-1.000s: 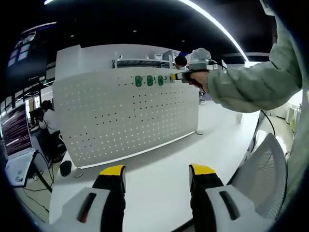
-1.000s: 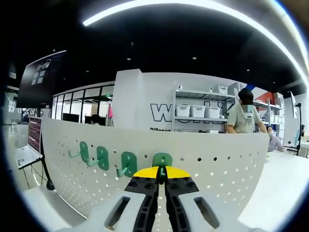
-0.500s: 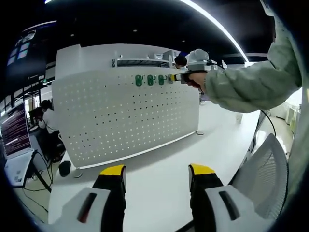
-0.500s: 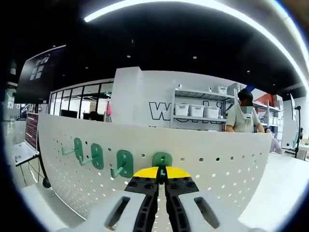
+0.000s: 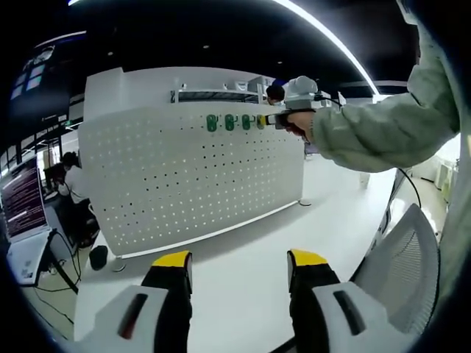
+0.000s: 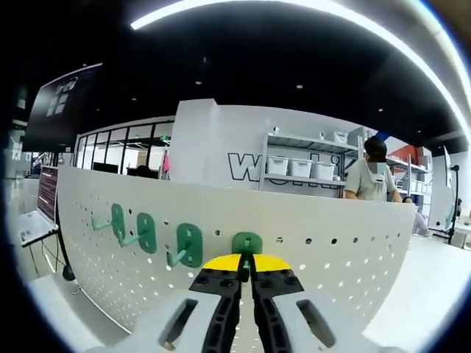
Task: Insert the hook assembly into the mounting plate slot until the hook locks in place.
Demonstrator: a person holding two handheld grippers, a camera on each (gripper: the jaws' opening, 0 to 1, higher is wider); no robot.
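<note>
- Right claw (image 6: 246, 266) is clamped on a green hook (image 6: 247, 243), pressed against the top row of the white pegboard (image 6: 316, 272).
- Three hooks (image 6: 188, 245) are already seated alongside; locking is judged unfinished.
- Left claw (image 5: 239, 271) is held open above the bench (image 5: 243, 250), idle.
- No obstruction is seen.

Large dark letters "W" on white back wall (image 6: 221, 158), rest hidden behind shelving (image 6: 302, 170).

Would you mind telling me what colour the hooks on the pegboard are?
Green; the hooks show best in the right gripper view.
</note>
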